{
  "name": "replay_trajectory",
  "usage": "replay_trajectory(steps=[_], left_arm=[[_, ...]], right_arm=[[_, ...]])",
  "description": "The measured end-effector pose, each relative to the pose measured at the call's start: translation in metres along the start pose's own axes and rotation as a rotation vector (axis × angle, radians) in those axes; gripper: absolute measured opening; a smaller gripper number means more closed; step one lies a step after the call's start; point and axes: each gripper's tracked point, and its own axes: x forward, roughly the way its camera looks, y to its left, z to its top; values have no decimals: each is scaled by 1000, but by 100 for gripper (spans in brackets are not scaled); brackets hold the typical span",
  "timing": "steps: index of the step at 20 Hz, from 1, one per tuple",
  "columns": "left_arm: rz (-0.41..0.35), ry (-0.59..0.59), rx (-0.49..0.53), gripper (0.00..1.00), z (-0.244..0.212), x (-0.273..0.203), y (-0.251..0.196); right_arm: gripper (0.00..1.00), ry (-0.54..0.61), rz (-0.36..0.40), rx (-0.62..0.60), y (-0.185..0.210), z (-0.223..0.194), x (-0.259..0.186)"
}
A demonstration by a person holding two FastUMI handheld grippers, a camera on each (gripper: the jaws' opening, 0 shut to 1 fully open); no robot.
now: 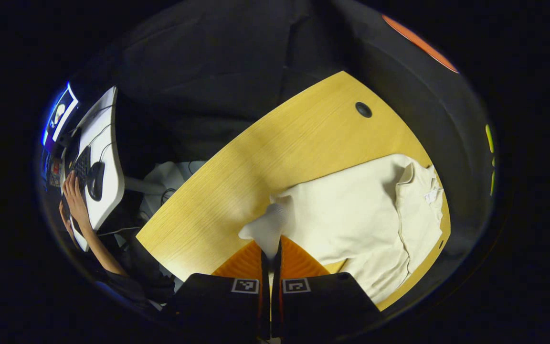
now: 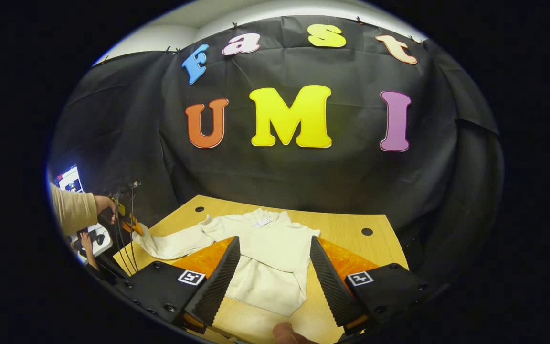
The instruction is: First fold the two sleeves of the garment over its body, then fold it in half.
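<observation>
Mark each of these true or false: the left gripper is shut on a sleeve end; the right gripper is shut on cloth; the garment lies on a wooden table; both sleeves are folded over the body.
1. Left gripper shut on the sleeve end: true.
2. Right gripper shut on cloth: false; its jaws stand open above the garment.
3. Garment lies on a wooden table: true.
4. Both sleeves folded: false; one sleeve stretches out sideways.

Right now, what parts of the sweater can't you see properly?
- Left gripper view: the left tool covers the sleeve end it pinches.
- Right gripper view: the right tool crosses the sweater edges; its fingers stand apart.
- Right gripper view: the neck label is too small.
</observation>
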Motion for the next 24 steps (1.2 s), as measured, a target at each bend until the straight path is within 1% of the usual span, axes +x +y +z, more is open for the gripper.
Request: replay_trajectory(steps=[3,5,7,8,9,11,12,14,16,19,22,24], left_arm=[[-29,-29,79,4,14,-12,-49],[-68,-35,150,4,18,-18,-85],[-82,-50,220,4,23,-21,-120],[-92,-52,252,4,22,-23,-137],[-101,-52,283,4,19,-23,-154],[-136,-47,357,4,12,-22,-187],[-137,-48,391,4,8,-20,-201],[-155,-42,455,4,-2,-17,-232],[-196,-46,508,4,-14,-16,-272],[-242,-49,611,4,-47,-5,-333],[-294,-32,684,4,-80,-4,-393],[-310,-34,741,4,-102,-3,-430]], right_arm=[[92,0,-11,17,-12,0,0],[92,1,-20,19,-21,-2,1],[92,19,-31,33,-30,-9,2],[91,28,-40,42,-36,-11,2],[92,31,-49,52,-41,-13,2],[92,41,-74,69,-52,-17,-1],[92,43,-87,75,-58,-17,-2],[92,52,-103,80,-65,-22,-4],[92,60,-120,79,-73,-27,-7],[92,71,-144,91,-85,-32,-12],[92,83,-179,105,-101,-39,-17],[92,93,-203,118,-111,-44,-23]])
